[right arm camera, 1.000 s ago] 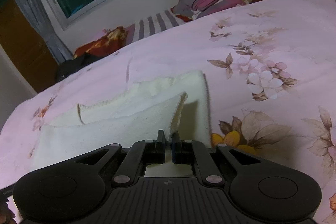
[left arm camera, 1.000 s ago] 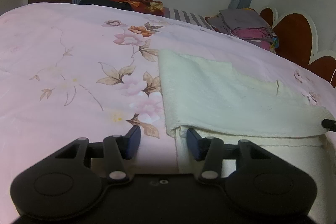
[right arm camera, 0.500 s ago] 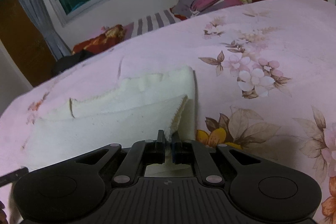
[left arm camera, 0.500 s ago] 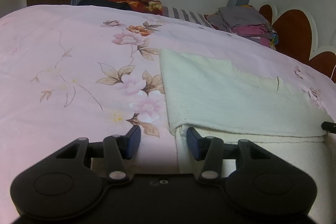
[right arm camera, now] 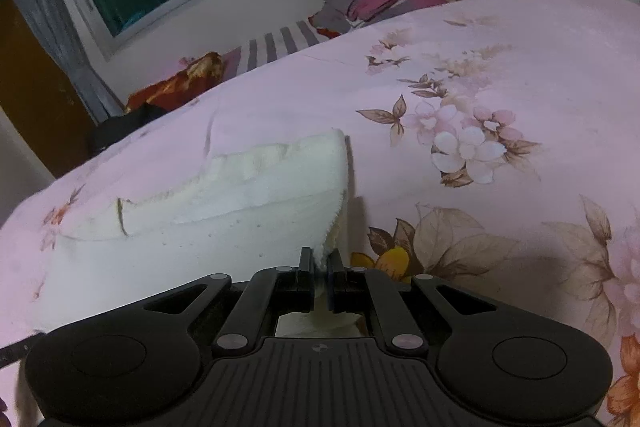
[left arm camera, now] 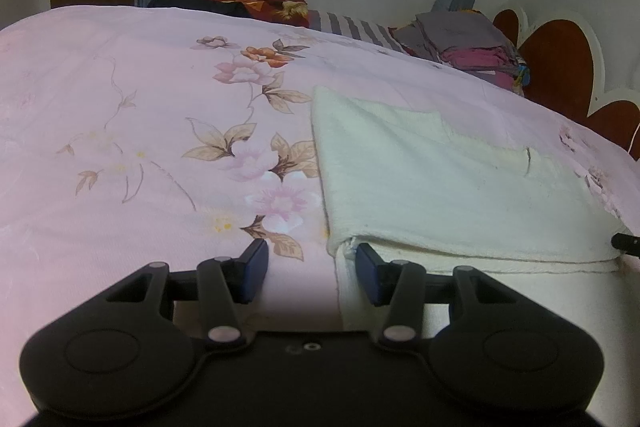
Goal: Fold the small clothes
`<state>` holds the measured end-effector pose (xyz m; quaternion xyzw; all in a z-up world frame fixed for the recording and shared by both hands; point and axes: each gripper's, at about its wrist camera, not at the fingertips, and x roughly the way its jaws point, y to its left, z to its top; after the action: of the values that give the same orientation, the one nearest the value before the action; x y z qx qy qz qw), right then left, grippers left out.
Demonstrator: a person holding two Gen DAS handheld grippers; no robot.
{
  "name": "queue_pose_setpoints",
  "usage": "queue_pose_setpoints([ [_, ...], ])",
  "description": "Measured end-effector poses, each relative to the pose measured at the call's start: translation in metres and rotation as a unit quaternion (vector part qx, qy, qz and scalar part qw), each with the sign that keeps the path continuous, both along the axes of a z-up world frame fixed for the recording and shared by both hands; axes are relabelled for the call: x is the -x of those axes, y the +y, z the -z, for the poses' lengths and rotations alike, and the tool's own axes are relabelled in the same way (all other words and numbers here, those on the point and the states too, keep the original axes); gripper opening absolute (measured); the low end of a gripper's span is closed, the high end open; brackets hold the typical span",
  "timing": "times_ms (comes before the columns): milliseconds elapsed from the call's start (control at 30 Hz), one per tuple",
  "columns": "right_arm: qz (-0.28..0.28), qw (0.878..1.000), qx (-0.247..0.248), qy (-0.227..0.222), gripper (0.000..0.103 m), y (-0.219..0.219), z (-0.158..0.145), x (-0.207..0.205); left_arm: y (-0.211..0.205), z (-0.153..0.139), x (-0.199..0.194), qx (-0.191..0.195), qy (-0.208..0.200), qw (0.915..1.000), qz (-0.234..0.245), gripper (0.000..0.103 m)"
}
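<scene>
A cream knitted cloth [left arm camera: 440, 187] lies on the pink floral bedspread [left arm camera: 120, 107], with its top layer folded over the lower one. My left gripper [left arm camera: 311, 267] is open over the cloth's near left corner; its right finger rests above the cloth and its left finger above the sheet. In the right wrist view, my right gripper [right arm camera: 319, 267] is shut on the near right corner of the cream cloth [right arm camera: 200, 227] and holds that edge raised off the bed. The dark tip of the right gripper [left arm camera: 626, 241] shows at the right edge of the left wrist view.
A pile of folded clothes [left arm camera: 472, 47] sits at the bed's far side beside a striped pillow [left arm camera: 352, 27]. The brown and white headboard [left arm camera: 560, 67] rises to the right. A window and grey curtains are behind. Bare bedspread stretches left of the cloth.
The right gripper has drifted slightly with the cloth corner in it, so the raised edge now sits further left in its view. The left gripper has stayed put.
</scene>
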<state>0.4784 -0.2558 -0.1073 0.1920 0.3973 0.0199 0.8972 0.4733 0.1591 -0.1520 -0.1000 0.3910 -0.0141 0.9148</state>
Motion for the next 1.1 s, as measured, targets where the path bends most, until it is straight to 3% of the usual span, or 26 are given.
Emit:
queue_pose_setpoints([
  [200, -0.015, 1.0, 0.016, 0.004, 0.005, 0.005, 0.001, 0.001, 0.002, 0.0, -0.001, 0.003, 0.001, 1.0, 0.002, 0.049],
  [300, -0.01, 1.0, 0.012, 0.014, 0.005, 0.002, 0.001, -0.001, 0.006, -0.014, 0.003, 0.009, 0.0, 0.9999, 0.006, 0.046],
  [333, 0.004, 1.0, 0.021, 0.0, 0.009, -0.001, -0.006, 0.004, 0.006, -0.024, 0.01, 0.01, -0.024, 0.9996, 0.006, 0.049],
  [367, 0.014, 0.999, 0.029, -0.017, 0.024, -0.003, -0.014, 0.009, 0.004, -0.033, 0.015, 0.005, -0.047, 0.9988, 0.013, 0.051],
  [400, 0.019, 0.999, 0.03, -0.031, 0.031, -0.005, -0.02, 0.013, -0.002, -0.041, 0.016, -0.002, -0.062, 0.9978, 0.024, 0.051],
  [533, -0.017, 0.999, 0.023, -0.021, 0.031, 0.002, -0.02, 0.002, -0.029, -0.041, -0.001, 0.006, -0.067, 0.9949, 0.076, 0.051],
  [667, -0.052, 0.997, 0.06, 0.003, 0.03, 0.023, 0.001, -0.014, -0.041, -0.009, -0.018, -0.007, -0.008, 0.9965, 0.082, 0.05],
  [767, -0.046, 0.997, 0.065, 0.014, 0.029, 0.018, 0.005, -0.019, -0.046, -0.013, -0.014, -0.033, -0.009, 0.9942, 0.102, 0.05],
  [867, -0.044, 0.997, 0.055, -0.019, 0.029, 0.009, -0.008, -0.015, -0.041, -0.025, -0.02, -0.003, -0.026, 0.9944, 0.102, 0.059],
  [967, -0.058, 0.994, 0.076, 0.046, 0.029, 0.012, 0.014, -0.042, -0.045, -0.022, -0.053, -0.007, -0.013, 0.9941, 0.107, 0.056],
  [1100, -0.041, 0.997, 0.064, 0.013, 0.029, 0.003, 0.005, -0.063, -0.051, -0.03, -0.094, -0.023, -0.034, 0.992, 0.119, 0.063],
])
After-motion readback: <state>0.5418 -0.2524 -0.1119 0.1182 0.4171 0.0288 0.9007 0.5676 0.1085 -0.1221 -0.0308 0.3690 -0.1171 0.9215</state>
